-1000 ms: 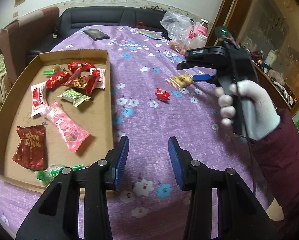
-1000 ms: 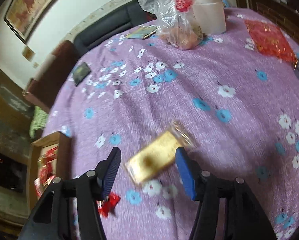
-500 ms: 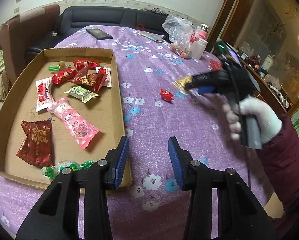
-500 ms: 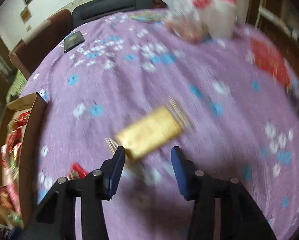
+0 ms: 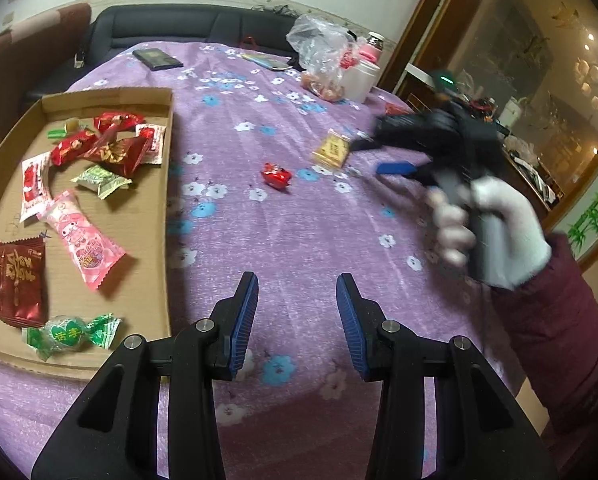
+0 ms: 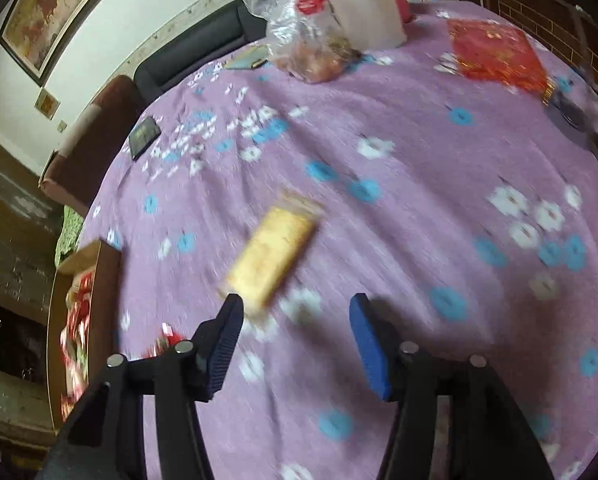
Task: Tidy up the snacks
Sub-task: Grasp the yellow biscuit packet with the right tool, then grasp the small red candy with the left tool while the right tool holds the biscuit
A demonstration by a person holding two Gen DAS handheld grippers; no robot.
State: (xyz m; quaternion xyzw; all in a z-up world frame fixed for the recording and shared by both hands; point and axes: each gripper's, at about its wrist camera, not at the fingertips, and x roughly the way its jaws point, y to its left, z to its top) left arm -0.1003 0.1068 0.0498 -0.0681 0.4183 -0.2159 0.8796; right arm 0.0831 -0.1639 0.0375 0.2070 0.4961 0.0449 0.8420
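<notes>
A cardboard tray (image 5: 167, 184) at the left holds several wrapped snacks, among them a pink packet (image 5: 84, 240) and a dark red packet (image 5: 17, 280). A gold snack packet (image 5: 331, 151) and a small red candy (image 5: 276, 175) lie on the purple flowered cloth. My left gripper (image 5: 297, 320) is open and empty above the cloth near the tray. My right gripper (image 6: 295, 348) is open and empty, just short of the gold packet (image 6: 273, 256). It also shows in the left wrist view (image 5: 379, 156), blurred. The red candy (image 6: 167, 340) sits left of its left finger.
A clear plastic bag of food (image 5: 323, 64) and a white jar (image 5: 361, 80) stand at the table's far side. A black phone (image 5: 157, 58) and a red packet (image 6: 495, 54) lie there too. A black sofa (image 5: 171, 26) is behind.
The right gripper has swung about over the gold packet, which now lies more upright in its view and just ahead of the left finger. The left gripper has barely moved.
</notes>
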